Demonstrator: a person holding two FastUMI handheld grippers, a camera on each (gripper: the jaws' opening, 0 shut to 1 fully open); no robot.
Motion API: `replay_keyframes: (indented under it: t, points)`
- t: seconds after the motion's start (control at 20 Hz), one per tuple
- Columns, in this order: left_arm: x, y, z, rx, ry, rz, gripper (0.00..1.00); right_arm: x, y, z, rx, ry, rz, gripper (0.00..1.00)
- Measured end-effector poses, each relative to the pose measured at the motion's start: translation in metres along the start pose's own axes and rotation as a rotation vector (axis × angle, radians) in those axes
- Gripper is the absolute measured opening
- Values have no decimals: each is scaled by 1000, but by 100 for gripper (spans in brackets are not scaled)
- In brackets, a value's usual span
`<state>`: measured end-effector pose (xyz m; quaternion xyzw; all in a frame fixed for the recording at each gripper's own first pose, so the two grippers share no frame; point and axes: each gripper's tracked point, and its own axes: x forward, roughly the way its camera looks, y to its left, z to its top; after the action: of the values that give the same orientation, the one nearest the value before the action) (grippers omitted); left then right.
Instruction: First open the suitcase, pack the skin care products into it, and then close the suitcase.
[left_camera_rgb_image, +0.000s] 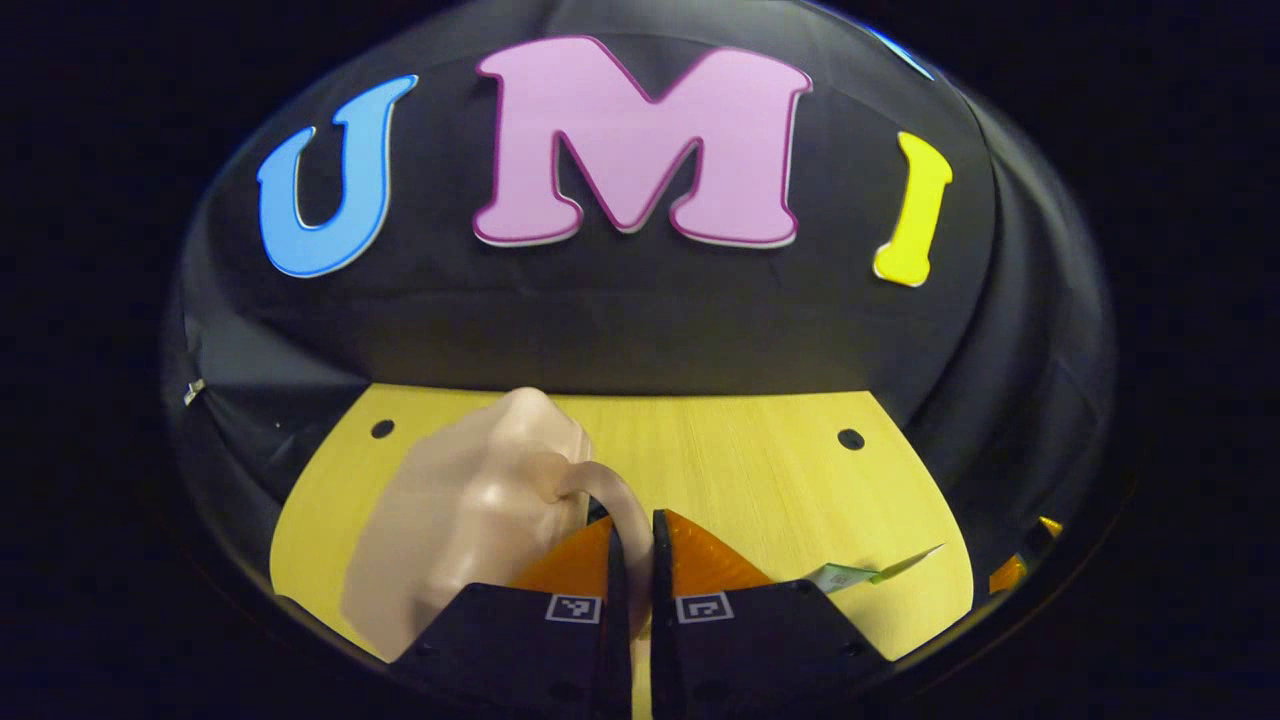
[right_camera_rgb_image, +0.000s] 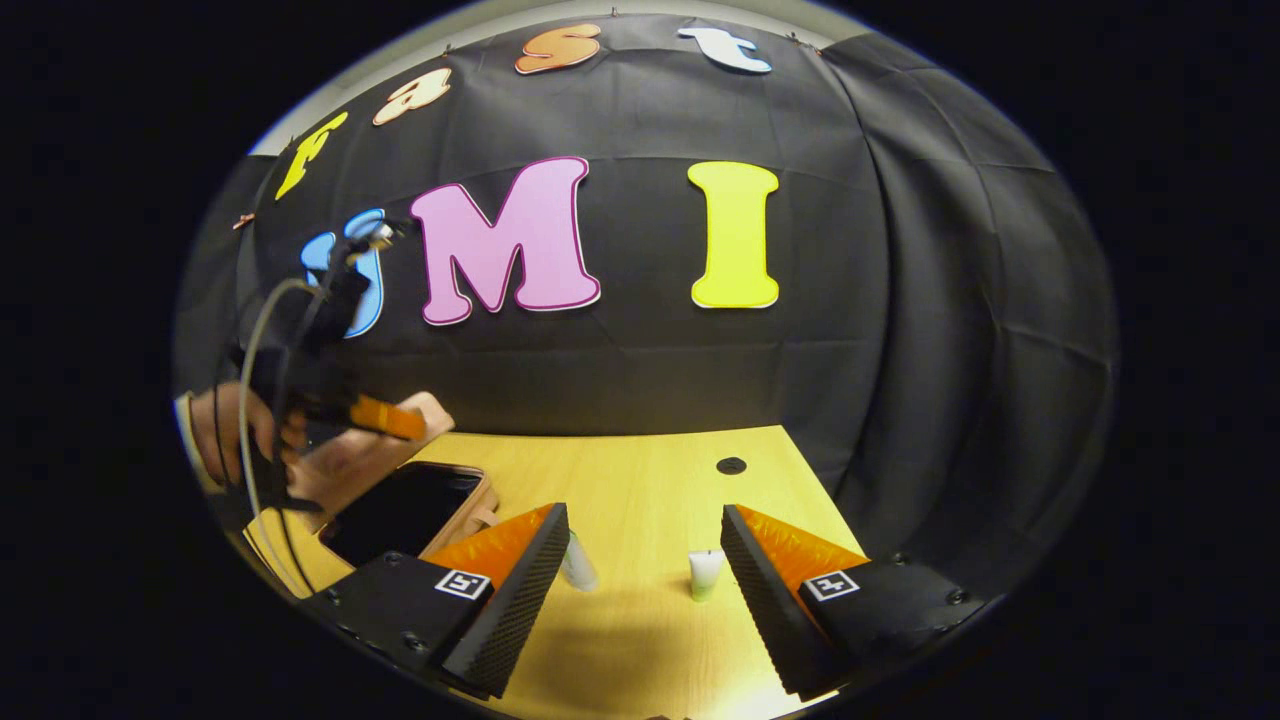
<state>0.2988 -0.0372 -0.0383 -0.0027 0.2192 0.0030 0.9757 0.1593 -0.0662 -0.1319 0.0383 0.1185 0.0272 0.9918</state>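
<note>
The small pink suitcase (right_camera_rgb_image: 470, 520) lies open at the table's left, its black inside (right_camera_rgb_image: 400, 512) showing. Its lid (right_camera_rgb_image: 350, 455) is lifted and tilted back. My left gripper (left_camera_rgb_image: 631, 560) is shut on the lid's curved handle (left_camera_rgb_image: 600, 485), with the pale lid (left_camera_rgb_image: 450, 520) just to the left of the fingers. In the right gripper view that left gripper (right_camera_rgb_image: 385, 417) and the hand (right_camera_rgb_image: 225, 430) holding it are above the case. My right gripper (right_camera_rgb_image: 640, 575) hangs open over the table. Two small skin care tubes (right_camera_rgb_image: 578, 565) (right_camera_rgb_image: 705, 572) stand between its fingers, untouched.
The yellow wooden table (right_camera_rgb_image: 640, 480) has round cable holes (right_camera_rgb_image: 731, 465) (left_camera_rgb_image: 850, 438) near its back edge. A green-tipped tube (left_camera_rgb_image: 865, 574) lies to the right of my left gripper. Black cloth closes off the back and right sides.
</note>
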Motion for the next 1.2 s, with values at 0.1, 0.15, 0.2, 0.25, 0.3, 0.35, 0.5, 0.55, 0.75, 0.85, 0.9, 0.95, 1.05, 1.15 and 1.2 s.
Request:
replay_keyframes:
  t: [0.1, 0.15, 0.2, 0.25, 0.3, 0.35, 0.5, 0.55, 0.75, 0.85, 0.9, 0.95, 1.05, 1.15, 1.2]
  points:
    - [-23, 64, 38, -33, -67, 39, 12, 5, 2, -2, -16, 5, 7, 97]
    - [-30, 100, 50, -37, -87, 70, 13, 7, 3, -3, -21, 11, 7, 97]
    - [-37, 138, 58, -25, -110, 110, 12, 8, 3, -5, -21, 17, 4, 97]
    - [-40, 176, 61, -3, -122, 164, 12, 10, 4, -7, -18, 25, -1, 97]
    - [-39, 215, 62, 25, -127, 218, 12, 13, 6, -9, -17, 33, -3, 97]
    - [-35, 256, 59, 45, -124, 271, 12, 16, 7, -13, -21, 41, -10, 97]
    - [-16, 351, 37, 39, -105, 368, 11, 24, 14, -23, -33, 74, -22, 97]
    - [-6, 376, 28, 4, -84, 387, 11, 26, 14, -26, -41, 84, -33, 97]
    - [61, 436, -21, -86, 13, 414, 11, 31, 10, -37, -40, 114, -89, 97]
    - [90, 448, -58, -104, 91, 421, 11, 34, 10, -41, -44, 113, -104, 98]
    - [102, 452, -75, -107, 120, 424, 11, 35, 7, -43, -59, 110, -118, 97]
    - [114, 455, -91, -109, 148, 428, 11, 37, 4, -44, -66, 109, -129, 98]
    - [128, 458, -115, -114, 189, 450, 11, 38, 5, -46, -55, 106, -133, 97]
    - [132, 463, -125, -129, 198, 508, 18, 36, 4, -49, -55, 106, -144, 97]
    - [129, 465, -120, -132, 162, 520, 31, 34, 4, -49, -56, 104, -145, 97]
